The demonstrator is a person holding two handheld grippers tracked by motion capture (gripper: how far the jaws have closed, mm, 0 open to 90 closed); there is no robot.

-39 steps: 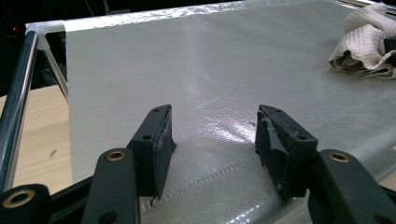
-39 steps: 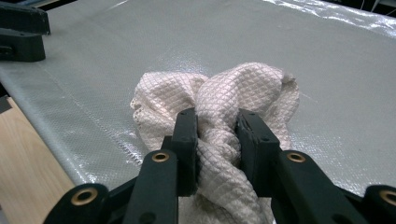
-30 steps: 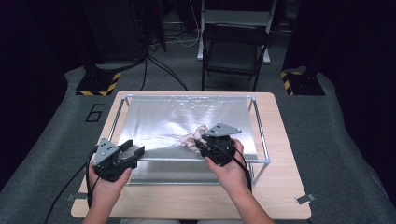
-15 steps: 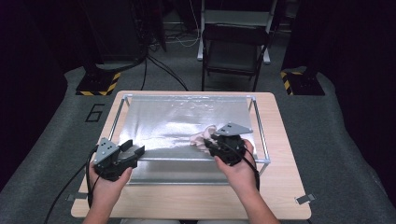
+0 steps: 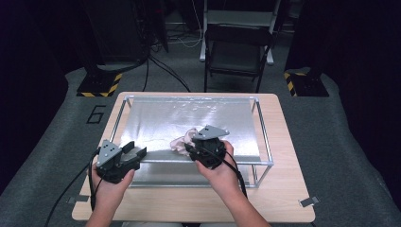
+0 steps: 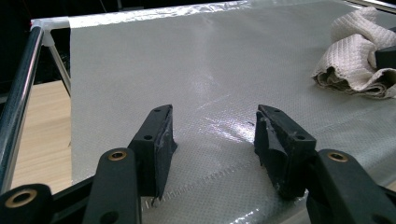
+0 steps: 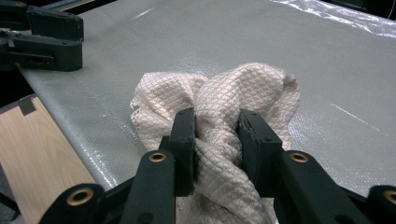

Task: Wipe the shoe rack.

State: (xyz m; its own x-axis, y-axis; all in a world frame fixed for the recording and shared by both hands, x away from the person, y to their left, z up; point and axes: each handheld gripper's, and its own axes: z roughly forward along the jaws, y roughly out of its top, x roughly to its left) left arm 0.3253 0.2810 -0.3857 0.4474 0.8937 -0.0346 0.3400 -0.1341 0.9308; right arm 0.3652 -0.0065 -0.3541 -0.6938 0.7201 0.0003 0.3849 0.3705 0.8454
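A crumpled, pale pink cloth with a quilted diamond weave (image 7: pixel 233 100) is bunched into thick folds on the silvery plastic sheet (image 5: pixel 189 118) stretched over a metal frame on the wooden desk (image 5: pixel 283 198). A twisted fold of it is pinched between the narrowly parted jaws of the right tool (image 7: pixel 217 135), the rest being heaped just beyond the tips. The left tool (image 6: pixel 212 135) is held apart at the sheet's near edge, its jaws spread wide with nothing between them.

Support: wooden table (image 5: pixel 279 198) on grey floor.
On table: metal frame (image 5: pixel 265 142) with silvery sheet (image 5: pixel 189 118) stretched across.
On sheet: crumpled quilted cloth (image 5: pixel 182 142), near front edge.
Table corners: tape strips (image 5: pixel 308 202).
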